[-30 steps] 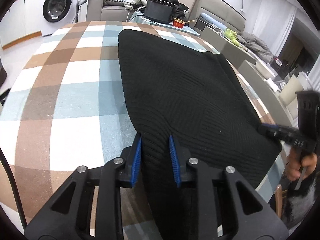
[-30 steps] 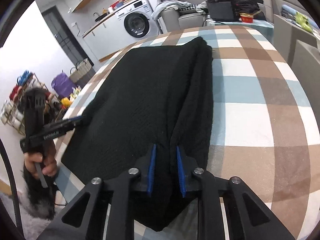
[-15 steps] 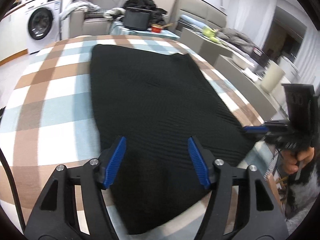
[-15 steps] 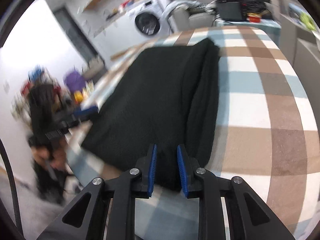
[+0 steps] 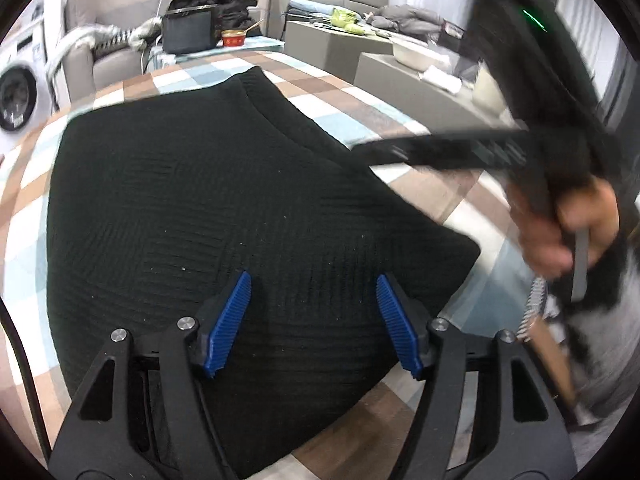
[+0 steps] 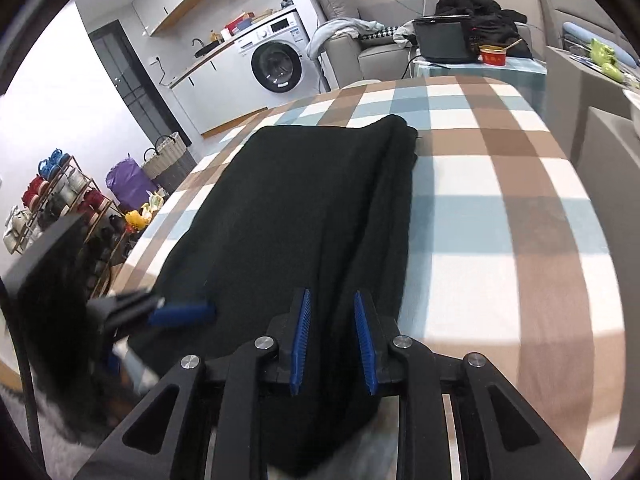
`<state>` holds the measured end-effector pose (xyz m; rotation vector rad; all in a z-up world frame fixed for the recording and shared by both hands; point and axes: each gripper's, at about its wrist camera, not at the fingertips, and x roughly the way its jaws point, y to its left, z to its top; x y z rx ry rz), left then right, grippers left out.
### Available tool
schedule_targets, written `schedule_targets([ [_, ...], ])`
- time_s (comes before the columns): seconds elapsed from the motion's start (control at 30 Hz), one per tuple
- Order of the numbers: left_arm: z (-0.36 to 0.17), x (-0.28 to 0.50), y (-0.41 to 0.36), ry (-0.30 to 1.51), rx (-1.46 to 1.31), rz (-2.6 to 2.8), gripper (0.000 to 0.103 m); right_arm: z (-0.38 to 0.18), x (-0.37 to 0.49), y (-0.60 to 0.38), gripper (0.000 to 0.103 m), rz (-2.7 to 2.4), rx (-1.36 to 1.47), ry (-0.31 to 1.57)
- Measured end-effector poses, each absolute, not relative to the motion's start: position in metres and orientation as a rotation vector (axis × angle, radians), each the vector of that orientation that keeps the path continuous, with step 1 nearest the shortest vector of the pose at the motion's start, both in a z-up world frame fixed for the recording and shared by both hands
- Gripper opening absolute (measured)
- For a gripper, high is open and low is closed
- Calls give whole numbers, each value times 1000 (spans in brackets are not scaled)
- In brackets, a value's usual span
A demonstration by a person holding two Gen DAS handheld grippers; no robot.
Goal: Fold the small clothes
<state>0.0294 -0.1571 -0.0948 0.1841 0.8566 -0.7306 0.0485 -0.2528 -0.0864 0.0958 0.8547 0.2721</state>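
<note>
Your left claw [image 5: 314,322] sits low in the frame with its jaws spread wide. Your right claw [image 6: 332,342] is narrowed to a small gap, its blue pads [image 6: 301,340] apart.

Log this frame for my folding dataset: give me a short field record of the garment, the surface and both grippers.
garment: black knit garment, lying flat, one long side folded over
surface: checked tablecloth
left gripper: jaws wide apart over the garment's near edge, gripping nothing
right gripper: jaws narrowly apart, astride the folded side's near end; grip unclear
background: washing machine
</note>
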Motion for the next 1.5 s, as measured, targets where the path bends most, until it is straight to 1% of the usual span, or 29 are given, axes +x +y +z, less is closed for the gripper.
schedule_targets([
  [0.3,-97,26,-155,852,199,-747,65,-100,106,-255,23,327,210,902],
  [0.33,-97,27,-155,852,196,-750,66,-101,110,-255,21,325,219,902],
  [0.4,-97,27,-154,851,191,-753,66,-97,117,-249,6,315,189,887],
  [0.53,-95,25,-150,851,168,-759,66,-72,106,-234,5,303,94,787],
  [0.6,-96,25,-149,849,168,-761,66,-75,110,-236,5,268,69,813],
  [0.67,-96,24,-148,845,175,-760,66,-90,118,-241,5,206,45,863],
  [0.73,-95,23,-147,847,173,-760,66,-101,121,-251,5,215,101,881],
  [0.8,-92,22,-142,845,154,-763,66,-98,115,-261,9,238,175,890],
  [0.83,-90,24,-141,844,138,-766,66,-93,107,-264,9,254,193,877],
  [0.97,-85,26,-126,835,100,-743,66,-91,78,-267,18,311,246,895],
  [1.07,-84,31,-113,833,76,-704,66,-104,62,-260,20,335,247,947],
  [1.13,-83,35,-102,836,55,-677,66,-109,57,-255,21,336,252,947],
  [1.17,-83,37,-96,836,46,-663,66,-110,57,-254,21,334,251,935],
  [1.23,-81,41,-83,829,29,-633,66,-108,55,-251,10,336,230,911],
  [1.27,-80,42,-76,826,20,-616,66,-106,53,-248,8,346,213,898],
  [1.4,-75,48,-45,808,-13,-545,66,-87,43,-237,6,338,143,839],
  [1.5,-77,53,-20,815,-41,-497,66,-86,36,-243,6,291,130,838],
])
